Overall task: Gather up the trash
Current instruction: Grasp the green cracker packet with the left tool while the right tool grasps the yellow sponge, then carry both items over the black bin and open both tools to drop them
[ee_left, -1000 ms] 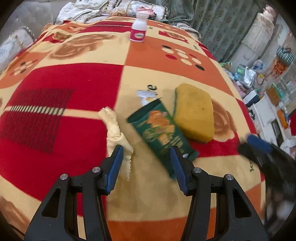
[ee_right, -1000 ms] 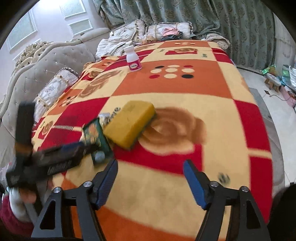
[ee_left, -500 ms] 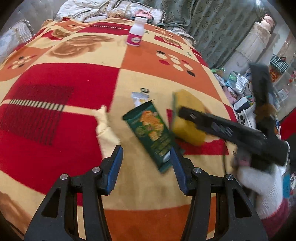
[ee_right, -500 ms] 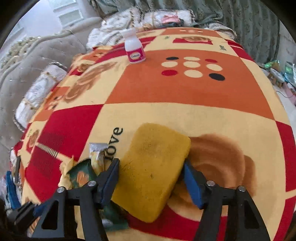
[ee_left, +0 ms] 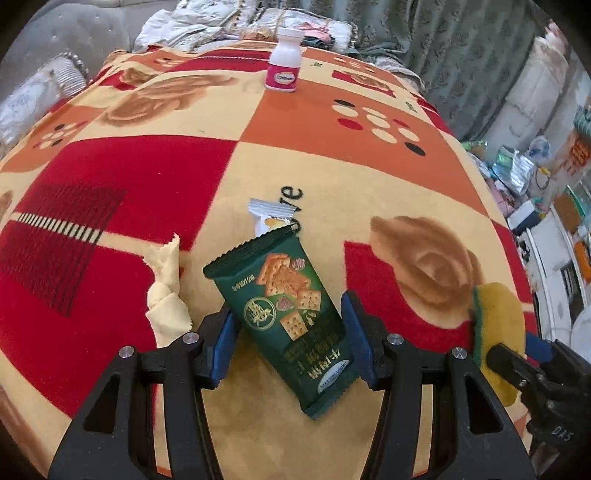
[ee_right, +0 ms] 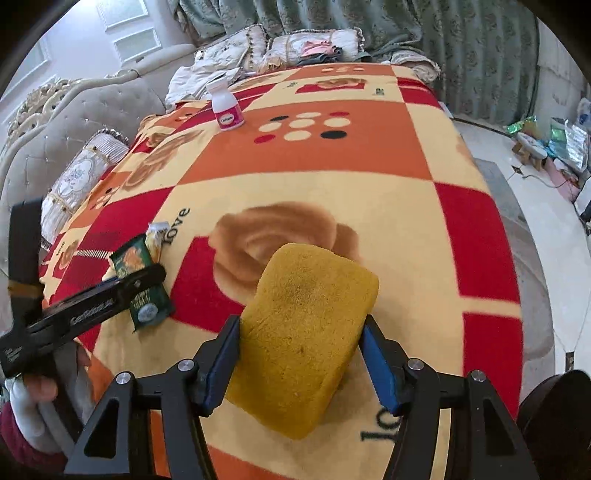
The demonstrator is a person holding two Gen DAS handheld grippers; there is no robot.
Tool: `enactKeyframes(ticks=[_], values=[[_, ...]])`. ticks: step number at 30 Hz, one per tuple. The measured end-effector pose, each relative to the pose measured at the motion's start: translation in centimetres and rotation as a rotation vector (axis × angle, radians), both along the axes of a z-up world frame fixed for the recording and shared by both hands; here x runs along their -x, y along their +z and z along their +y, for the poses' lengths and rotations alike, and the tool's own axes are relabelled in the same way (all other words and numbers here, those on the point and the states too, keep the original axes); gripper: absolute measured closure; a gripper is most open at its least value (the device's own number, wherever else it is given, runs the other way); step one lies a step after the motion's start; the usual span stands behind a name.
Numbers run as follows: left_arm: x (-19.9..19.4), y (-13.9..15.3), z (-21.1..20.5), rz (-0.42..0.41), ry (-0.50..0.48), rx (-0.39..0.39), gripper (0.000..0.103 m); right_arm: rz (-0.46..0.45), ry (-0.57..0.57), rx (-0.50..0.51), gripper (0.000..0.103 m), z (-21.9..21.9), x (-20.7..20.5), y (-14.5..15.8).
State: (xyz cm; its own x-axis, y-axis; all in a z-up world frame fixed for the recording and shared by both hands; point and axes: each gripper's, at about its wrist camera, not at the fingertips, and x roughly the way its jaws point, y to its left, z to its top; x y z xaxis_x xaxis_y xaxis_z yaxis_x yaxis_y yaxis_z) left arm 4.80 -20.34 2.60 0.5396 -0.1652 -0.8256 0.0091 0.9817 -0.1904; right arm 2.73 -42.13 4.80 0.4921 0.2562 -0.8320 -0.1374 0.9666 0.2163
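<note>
Left wrist view: left claw straddles green wrapper, long axis far-left to near-right; right claw pinches sponge.

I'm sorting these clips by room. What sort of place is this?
Probably a home living room or bedroom: a tufted sofa or headboard with cushions, long green curtains, and a patterned fleece blanket spread over the work surface.

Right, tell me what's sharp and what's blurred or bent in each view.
Left wrist: cracker packet crisp, sponge slightly smeared at the edge, blanket bulging from fisheye. Right wrist: sponge sharp, curtain bowed, corners black.
</note>
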Motion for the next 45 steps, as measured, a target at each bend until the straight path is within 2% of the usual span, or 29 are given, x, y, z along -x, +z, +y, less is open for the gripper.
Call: enactKeyframes(ticks=[1,2,7,15,28,34,45], values=[[0.1,0.1,0.1,0.006,-0.009,0.017,0.058,0.003,0.0,-0.006,0.042,0.0,0.1,-0.2],[0.5,0.2,0.5,0.023,-0.028,0.056,0.061,0.004,0.005,-0.015,0.042,0.1,0.3,-0.5],[3.5,1.4,1.0,0.038,-0.107,0.113,0.068,-0.024,0.013,-0.047,0.044,0.2,2.0,-0.1],[7.7,3.4,-1.2,0.023,-0.221,0.146,0.068,-0.051,0.005,-0.045,0.045,-0.8,6.2,1.3],[11.4,4.6,-10.4,0.004,-0.399,0.133,0.07,-0.072,-0.087,0.011,0.045,-5.4,12.1,2.4],[12.2,5.3,-15.7,-0.004,-0.492,0.13,0.07,-0.079,-0.169,0.024,0.044,-9.4,14.1,2.8],[12.5,5.7,-25.3,0.011,-0.641,0.181,0.07,-0.065,-0.363,0.068,0.044,-18.5,17.3,2.5]])
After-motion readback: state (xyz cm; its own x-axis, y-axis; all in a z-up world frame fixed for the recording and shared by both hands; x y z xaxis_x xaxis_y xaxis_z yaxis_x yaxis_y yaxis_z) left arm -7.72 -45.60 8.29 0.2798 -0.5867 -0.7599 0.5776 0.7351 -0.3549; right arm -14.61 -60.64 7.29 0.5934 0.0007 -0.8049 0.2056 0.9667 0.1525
